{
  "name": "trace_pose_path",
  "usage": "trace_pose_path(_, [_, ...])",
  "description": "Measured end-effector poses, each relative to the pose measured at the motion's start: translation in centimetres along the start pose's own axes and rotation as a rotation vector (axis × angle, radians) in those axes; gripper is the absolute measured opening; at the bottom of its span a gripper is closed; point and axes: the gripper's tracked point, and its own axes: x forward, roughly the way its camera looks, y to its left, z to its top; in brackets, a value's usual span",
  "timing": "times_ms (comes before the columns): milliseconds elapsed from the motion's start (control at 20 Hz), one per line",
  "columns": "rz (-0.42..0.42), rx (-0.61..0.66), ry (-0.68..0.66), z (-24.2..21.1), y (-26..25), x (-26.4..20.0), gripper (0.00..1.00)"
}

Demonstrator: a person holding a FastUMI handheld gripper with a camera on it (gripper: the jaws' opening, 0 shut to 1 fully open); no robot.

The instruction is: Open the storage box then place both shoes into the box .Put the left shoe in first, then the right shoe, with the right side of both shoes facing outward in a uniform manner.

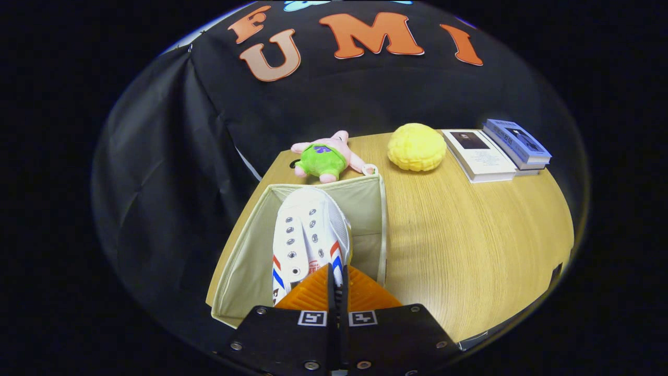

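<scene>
Gripper [338, 277] clamped on white shoe [308, 235] over open storage box [245, 261] at bench's left edge — lower straight, release low.

The gripper [338, 277] hides the shoe's [308, 235] heel and the box's [245, 261] near wall; whether its closed-looking fingers pinch the shoe is unclear.

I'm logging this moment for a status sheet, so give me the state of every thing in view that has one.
storage box: open, upright on the table.
white shoe: hanging toe-first inside the box, laces side up.
gripper: fingers closed on the shoe's heel end.
plush toy: lying flat beyond the box.
yellow ball: resting on the table.
books: closed, two side by side.
</scene>
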Motion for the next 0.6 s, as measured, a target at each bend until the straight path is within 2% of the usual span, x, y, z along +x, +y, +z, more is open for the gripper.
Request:
trace_pose_path(100, [0.009,-0.007,0.010,-0.2,0.6,-0.1,0.05])
trace_pose_path(150, [0.025,-0.001,-0.025,0.6,1.3,-0.5,0.20])
trace_pose_path(200, [0.024,-0.008,-0.055,1.6,1.4,-1.1,0.26])
trace_pose_path(250, [0.007,-0.030,-0.069,2.2,1.0,-1.2,0.42])
trace_pose_path(450, [-0.002,-0.005,-0.082,3.5,-0.3,-2.0,0.91])
trace_pose_path(500, [-0.014,-0.003,-0.093,4.1,-1.0,-2.2,0.97])
trace_pose_path(600, [-0.033,-0.005,-0.120,5.5,-2.2,-3.0,0.98])
